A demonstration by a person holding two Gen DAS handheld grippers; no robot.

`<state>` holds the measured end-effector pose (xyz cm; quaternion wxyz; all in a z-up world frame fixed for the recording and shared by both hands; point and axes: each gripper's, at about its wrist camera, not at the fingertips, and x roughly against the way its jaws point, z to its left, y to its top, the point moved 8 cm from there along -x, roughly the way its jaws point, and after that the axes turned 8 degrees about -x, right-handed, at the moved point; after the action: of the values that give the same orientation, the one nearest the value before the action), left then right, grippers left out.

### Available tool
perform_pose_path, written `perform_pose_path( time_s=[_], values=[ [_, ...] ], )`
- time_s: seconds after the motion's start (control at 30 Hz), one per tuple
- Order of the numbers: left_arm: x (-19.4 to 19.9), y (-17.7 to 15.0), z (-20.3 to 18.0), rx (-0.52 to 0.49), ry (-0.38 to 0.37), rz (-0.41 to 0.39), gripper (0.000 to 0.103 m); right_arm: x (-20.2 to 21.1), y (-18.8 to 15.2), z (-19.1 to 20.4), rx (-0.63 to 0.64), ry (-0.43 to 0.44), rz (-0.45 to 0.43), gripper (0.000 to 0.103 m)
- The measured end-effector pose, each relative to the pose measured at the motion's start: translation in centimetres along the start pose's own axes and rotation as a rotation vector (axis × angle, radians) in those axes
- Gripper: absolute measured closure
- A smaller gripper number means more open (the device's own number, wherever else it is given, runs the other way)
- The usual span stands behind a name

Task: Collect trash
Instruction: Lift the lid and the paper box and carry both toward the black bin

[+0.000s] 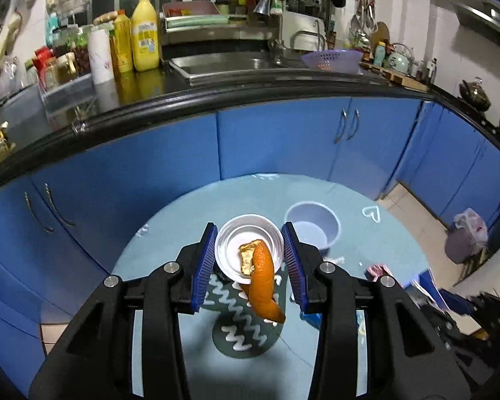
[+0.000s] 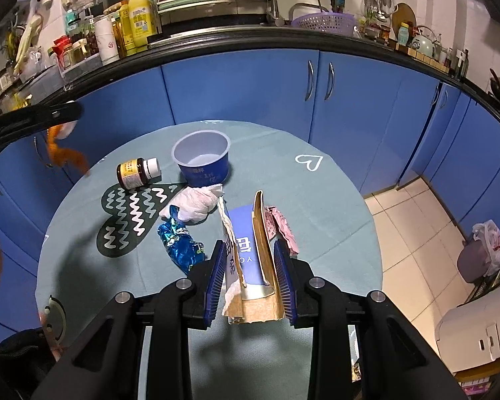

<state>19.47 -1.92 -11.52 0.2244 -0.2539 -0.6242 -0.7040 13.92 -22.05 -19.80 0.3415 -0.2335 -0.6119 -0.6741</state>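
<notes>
My left gripper point(image 1: 249, 256) is shut on a white paper cup point(image 1: 231, 250), held above the round teal table point(image 1: 170, 350). A strip of orange peel point(image 1: 265, 286) hangs out of the cup over its near rim. My right gripper point(image 2: 251, 266) is shut on a flattened blue carton point(image 2: 248, 253) with torn brown edges, lifted off the table. In the right wrist view the left gripper point(image 2: 63, 115) shows at the upper left with the peel point(image 2: 65, 158) dangling under it.
On the table point(image 2: 333, 220) lie a blue plastic cup point(image 2: 203, 163), a brown pill bottle point(image 2: 136, 173) on its side, a crumpled white tissue point(image 2: 196, 205), a blue foil wrapper point(image 2: 180, 245) and a pink wrapper point(image 2: 283, 230). A bagged bin point(image 2: 480, 256) stands on the floor at right. Blue cabinets are behind.
</notes>
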Motion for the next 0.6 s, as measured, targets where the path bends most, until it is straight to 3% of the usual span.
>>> perform_pose_path(
  time_s=[0.3,0.6],
  values=[
    [2.1,1.1,-1.2,-0.032,-0.002,-0.063,0.062,0.2,0.1,-0.3,-0.014,0.013,-0.003,0.074],
    [2.4,1.0,-1.4,-0.036,-0.009,-0.057,0.062,0.9,0.4,0.4,-0.008,0.023,-0.019,0.074]
  ],
)
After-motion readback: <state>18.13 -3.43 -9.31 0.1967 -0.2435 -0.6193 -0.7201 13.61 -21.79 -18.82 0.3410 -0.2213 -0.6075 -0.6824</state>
